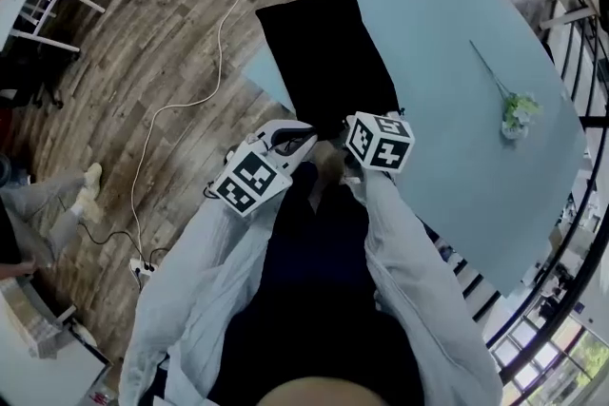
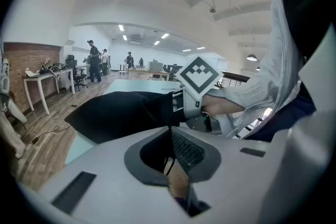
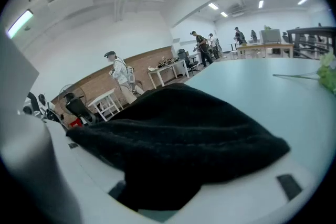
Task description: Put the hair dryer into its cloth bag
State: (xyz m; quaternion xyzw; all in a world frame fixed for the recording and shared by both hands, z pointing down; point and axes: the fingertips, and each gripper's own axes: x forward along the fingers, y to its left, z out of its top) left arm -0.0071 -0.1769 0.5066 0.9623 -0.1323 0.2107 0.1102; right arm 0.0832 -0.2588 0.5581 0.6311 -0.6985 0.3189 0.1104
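- The cloth bag (image 1: 328,62) lay lengthwise on the table (image 1: 457,166). Its near end was at the table's edge, just in front of both your grippers.
- No hair dryer showed as a separate item in any view, neither on the table nor in either tool.
- In the right gripper view the bag stood up in a rounded mound rather than lying flat. I judged from this that the dryer was probably inside already. This could not be confirmed, because the cloth is opaque and the bag's mouth was hidden behind your tools.
- Your left gripper (image 2: 170,152) had its jaws together at the bag's near end. A thin dark strand ran down toward them, possibly the bag's drawstring. Whether it was actually pinched could not be told.
- Your right gripper (image 3: 173,165) had its jaws set wide apart. The bag's black cloth lay across the gap and draped over the lower jaw. Neither pad pressed on it, so nothing was gripped on that side.
- Assessment: loading appeared done or nearly so. What was left, as far as could be judged, was to check that the dryer sat fully inside, close the mouth, and let go with the left tool.
- A small flower sprig (image 1: 519,114) lay on the table well apart from the bag and was not involved.
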